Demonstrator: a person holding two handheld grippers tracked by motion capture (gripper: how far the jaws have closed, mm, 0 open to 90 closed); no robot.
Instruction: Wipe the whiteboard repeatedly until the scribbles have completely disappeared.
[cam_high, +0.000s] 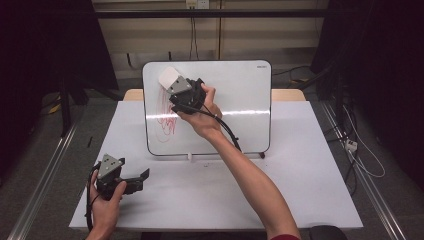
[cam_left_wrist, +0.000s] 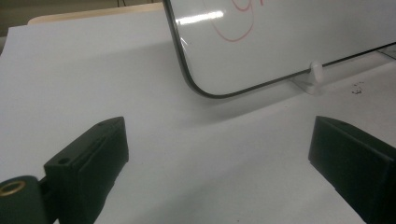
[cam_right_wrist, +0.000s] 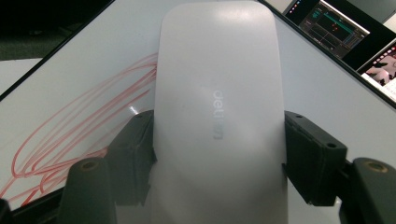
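Whiteboard (cam_high: 235, 100) stands propped at the far middle of your bench (cam_high: 300, 190), red scribbles (cam_high: 165, 117) on its left part. Your right tongs (cam_high: 176, 86) clench the white eraser (cam_high: 169, 76), pressed against the board's upper left. Your left tongs (cam_high: 142, 176) rest released at the near left, gripping nothing.

Right gripper (cam_high: 176, 90) jaws clamped, arm outstretched; left gripper (cam_high: 136, 180) jaws spread.
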